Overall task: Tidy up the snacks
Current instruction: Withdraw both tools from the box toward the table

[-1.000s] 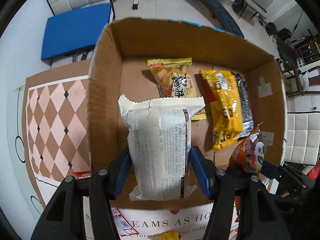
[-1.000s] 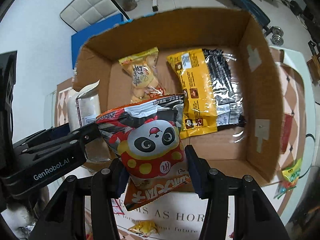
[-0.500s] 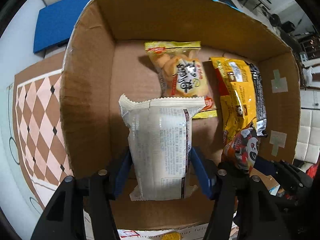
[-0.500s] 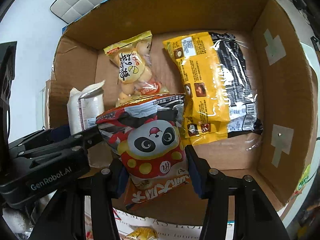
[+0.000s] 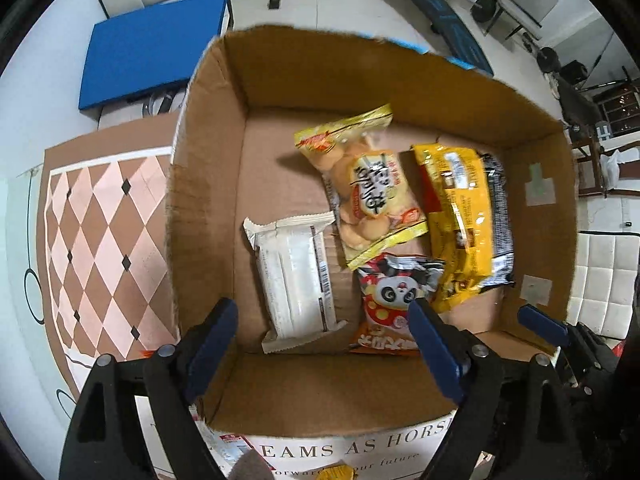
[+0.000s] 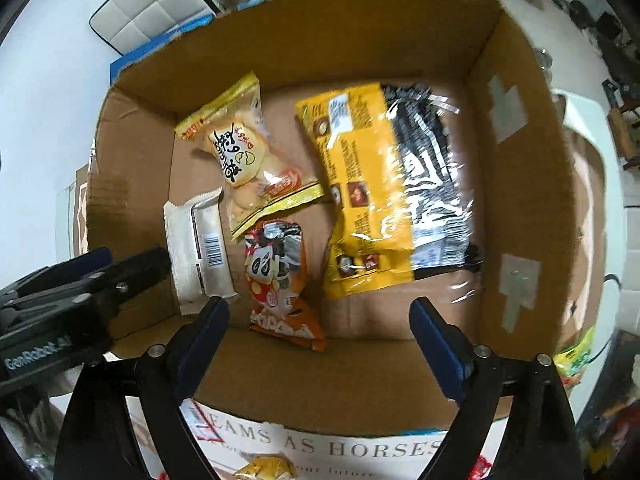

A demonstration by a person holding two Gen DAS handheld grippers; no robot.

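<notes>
My left fingers (image 5: 320, 332) have just sprung apart and hang released above the near end of the cardboard box (image 5: 208, 184), nothing between them. Below them the white packet (image 5: 296, 276) lies flat on the box floor toward the near left corner, printed side up, its crimped ends pointing at the near and far walls.

My right fingers (image 6: 320, 328) have just spread too and grasp nothing. Under them the panda snack bag (image 6: 280, 276) lies on the box floor by the near wall, just right of the white packet (image 6: 200, 248), with its orange bottom end close to that wall.

The far end of the panda snack bag (image 5: 396, 292) tucks against the lower edge of the yellow biscuit bag (image 5: 368, 192), which lies tilted in the middle of the floor. To the right, the large yellow-and-black pack (image 5: 468, 220) stretches along the right wall, its near end touching the panda bag's side. In the right wrist view the biscuit bag (image 6: 248, 152) and the large pack (image 6: 384, 184) sit side by side with bare cardboard between their far ends.

The box stands on a desk (image 5: 100, 240) covered with a brown and pink diamond-pattern mat. A printed sheet (image 6: 340, 448) with large letters lies in front of the box's near wall. A blue pad (image 5: 148, 48) rests on a chair beyond the desk's far left corner
</notes>
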